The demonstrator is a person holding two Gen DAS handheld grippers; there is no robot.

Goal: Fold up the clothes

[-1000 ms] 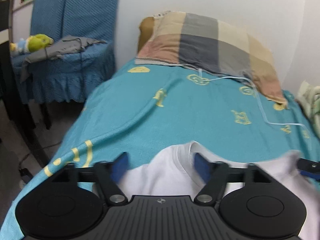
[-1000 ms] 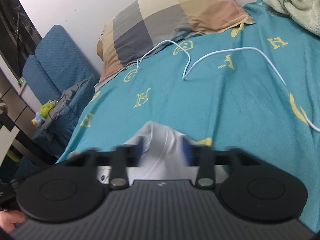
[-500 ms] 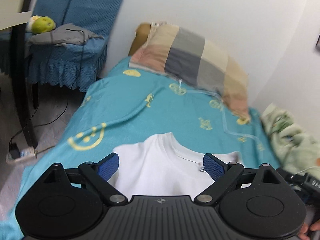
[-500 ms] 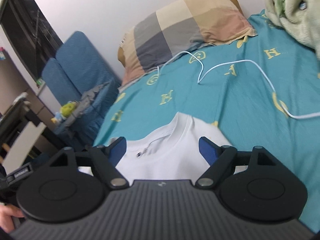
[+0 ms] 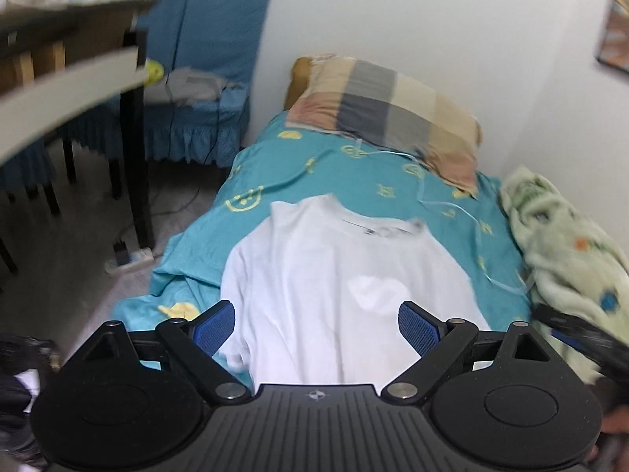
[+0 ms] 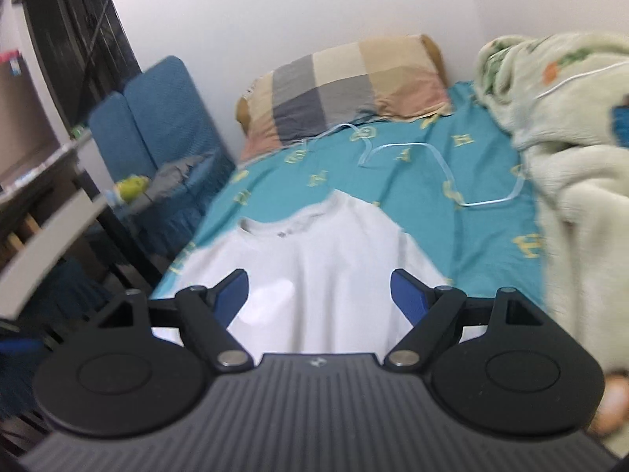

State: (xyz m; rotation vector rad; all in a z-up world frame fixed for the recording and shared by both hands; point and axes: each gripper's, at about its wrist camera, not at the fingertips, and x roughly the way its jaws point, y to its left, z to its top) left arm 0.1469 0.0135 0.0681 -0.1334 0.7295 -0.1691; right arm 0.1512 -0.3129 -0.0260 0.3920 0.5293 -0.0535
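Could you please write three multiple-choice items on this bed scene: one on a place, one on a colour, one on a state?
1. Where does the white cotton T-shirt lie?
A. on the teal bedsheet
B. on the blue chair
C. on the floor

2. What colour are the left gripper finger pads?
A. red
B. blue
C. green

3. How do the right gripper jaws stand?
A. shut on the shirt
B. shut on the cable
C. open, holding nothing

Answers:
1 A, the shirt is spread on the teal bedsheet below the checked pillow.
2 B, both pads are blue.
3 C, the pads stand wide apart above the shirt.
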